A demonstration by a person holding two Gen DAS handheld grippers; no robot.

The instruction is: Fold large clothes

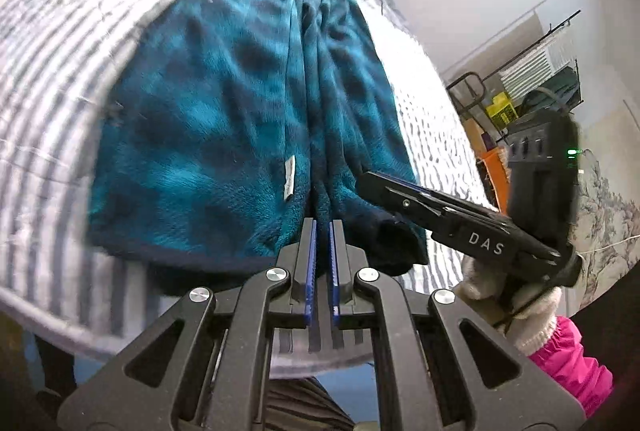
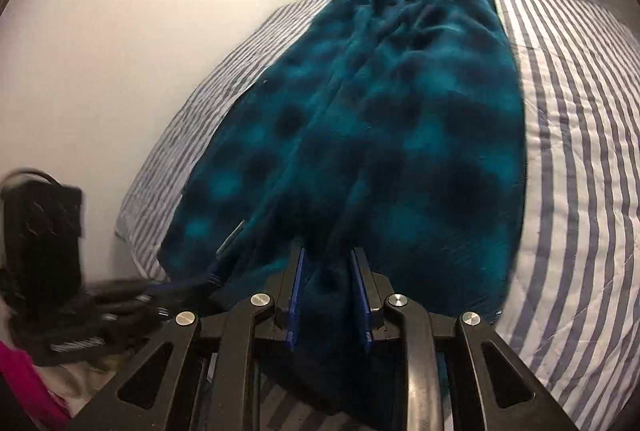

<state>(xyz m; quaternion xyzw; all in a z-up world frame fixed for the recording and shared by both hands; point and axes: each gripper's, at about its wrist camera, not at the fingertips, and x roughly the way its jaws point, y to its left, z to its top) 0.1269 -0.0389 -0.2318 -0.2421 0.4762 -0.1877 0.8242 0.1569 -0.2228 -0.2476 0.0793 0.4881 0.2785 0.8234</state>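
A: How did the jaws stand?

B: The left gripper had its blue ridged pads almost pressed together at the near hem of the fleece garment; whether any cloth was caught between them I could not tell. The right gripper stood partly spread, a dark fold of that fleece lying between its pads, not squeezed.

A: And the garment itself?

B: Plush, teal mottled with navy, laid lengthwise on the bed's striped quilt, its halves meeting along a middle seam, with a small white tag near the hem.

A: Anything further out?

B: A hand in a knitted white glove with a pink sleeve held the right gripper.
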